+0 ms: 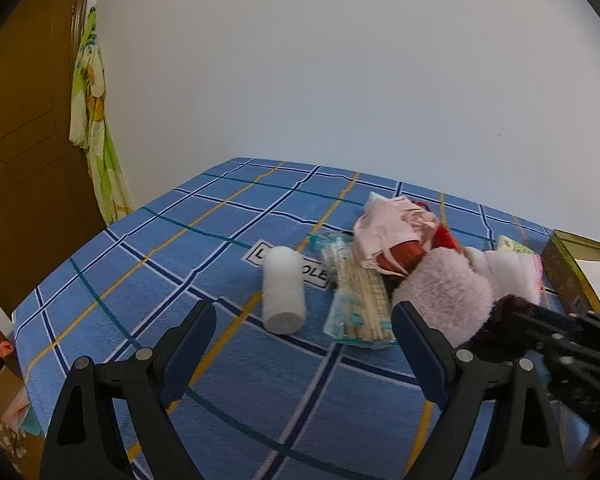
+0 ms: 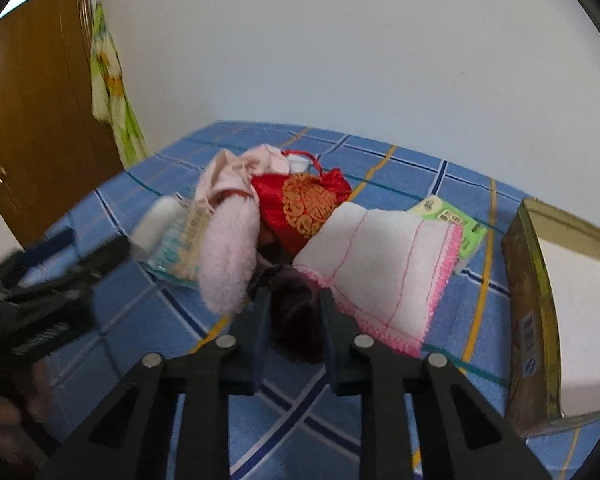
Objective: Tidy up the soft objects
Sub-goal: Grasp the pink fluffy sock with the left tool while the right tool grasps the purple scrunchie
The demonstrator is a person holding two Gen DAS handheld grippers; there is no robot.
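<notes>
Two grippers low over a blue checked cloth [image 1: 180, 240], with a red embroidered pouch [image 2: 304, 204] in the middle of the heap as landmark. Nearest, in front of the pouch: right gripper [image 2: 294, 304], jaws drawn narrow and clamped on a dark plush piece [image 2: 296, 328] lying on the cloth. Left of the pouch and also near: left gripper [image 1: 304, 308], jaws spread wide, nothing between them, held above the cloth. Just in front and left of the pouch, touching the dark plush piece: a pink fluffy piece [image 2: 228, 256], lying lengthwise. Just in front and right of the pouch: a folded white cloth with pink crochet edge [image 2: 384, 264], one corner against the dark plush piece. Left of the pouch, past the pink fluffy piece: a clear bag of wooden sticks [image 1: 358, 300], partly tucked under the fluff, and further left again a white roll [image 1: 284, 292] lying on its side, over a printed label on the cloth. Right of the pouch, half under the white cloth: a green packet [image 2: 452, 220]. Far right of the pouch, apart from the heap: an open gold-rimmed box [image 2: 532, 320] with a white inside. Behind and left of the pouch, draped onto it: a pale pink garment [image 2: 232, 172], crumpled. Well beyond the pouch: a plain white wall [image 1: 340, 60], a wooden door [image 1: 28, 120] on the left and a flowered fabric [image 1: 92, 120] hanging beside it.
</notes>
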